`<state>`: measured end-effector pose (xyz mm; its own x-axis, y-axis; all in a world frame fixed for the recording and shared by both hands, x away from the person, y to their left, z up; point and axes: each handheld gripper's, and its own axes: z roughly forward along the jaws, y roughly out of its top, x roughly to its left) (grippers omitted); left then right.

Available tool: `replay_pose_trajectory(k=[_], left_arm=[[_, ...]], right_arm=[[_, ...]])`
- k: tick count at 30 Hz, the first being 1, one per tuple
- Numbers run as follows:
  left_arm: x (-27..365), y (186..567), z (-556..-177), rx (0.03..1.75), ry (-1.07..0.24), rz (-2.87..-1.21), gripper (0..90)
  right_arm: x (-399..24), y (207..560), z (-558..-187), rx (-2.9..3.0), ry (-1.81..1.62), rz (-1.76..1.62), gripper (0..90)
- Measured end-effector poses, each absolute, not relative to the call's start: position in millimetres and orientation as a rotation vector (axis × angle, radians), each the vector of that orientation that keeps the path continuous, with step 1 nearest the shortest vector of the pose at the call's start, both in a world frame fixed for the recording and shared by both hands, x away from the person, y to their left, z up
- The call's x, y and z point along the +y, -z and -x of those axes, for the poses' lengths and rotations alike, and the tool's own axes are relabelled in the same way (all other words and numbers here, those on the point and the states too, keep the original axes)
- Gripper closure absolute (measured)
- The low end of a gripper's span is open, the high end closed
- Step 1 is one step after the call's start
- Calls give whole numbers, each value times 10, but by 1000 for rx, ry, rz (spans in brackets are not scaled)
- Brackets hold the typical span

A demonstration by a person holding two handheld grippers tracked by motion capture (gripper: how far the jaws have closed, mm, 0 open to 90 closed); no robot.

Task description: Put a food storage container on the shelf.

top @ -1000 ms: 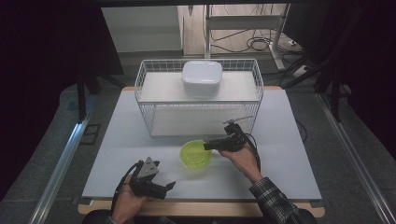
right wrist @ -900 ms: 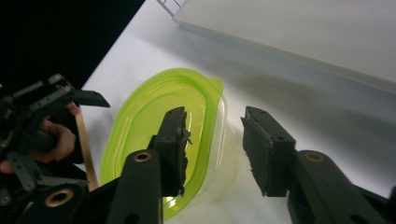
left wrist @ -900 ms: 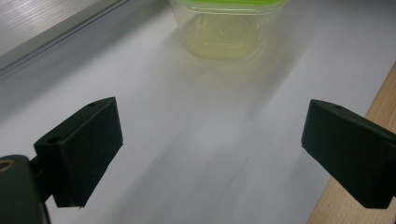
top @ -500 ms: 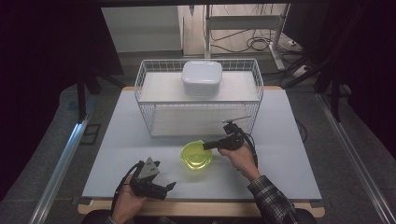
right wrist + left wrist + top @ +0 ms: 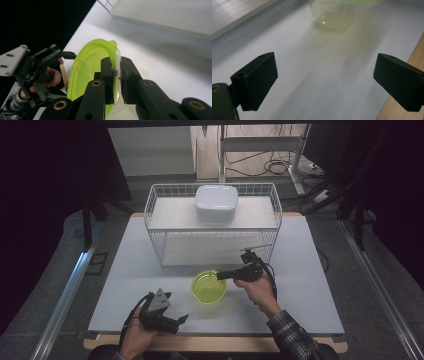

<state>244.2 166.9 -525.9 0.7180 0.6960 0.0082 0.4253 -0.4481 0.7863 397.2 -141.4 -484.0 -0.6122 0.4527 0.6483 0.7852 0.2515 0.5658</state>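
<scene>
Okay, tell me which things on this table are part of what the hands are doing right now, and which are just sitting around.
In the job:
- green bowl, its wall pinched
- right gripper, its jaws just closed on the bowl's rim

Just there:
- white wire basket behind the bowl
- white container upside down on the basket
- left gripper, open, resting near the table's front edge

No readable text — none anywhere.
</scene>
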Motion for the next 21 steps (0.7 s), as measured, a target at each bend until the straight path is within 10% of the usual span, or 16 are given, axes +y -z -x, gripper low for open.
replay_pose_trajectory(k=[21], left_arm=[[1687, 5255, -2450, 852, -423, -2088, 32]], right_arm=[[-1611, 4230, -3848, -2130, 1474, 1140, 820]])
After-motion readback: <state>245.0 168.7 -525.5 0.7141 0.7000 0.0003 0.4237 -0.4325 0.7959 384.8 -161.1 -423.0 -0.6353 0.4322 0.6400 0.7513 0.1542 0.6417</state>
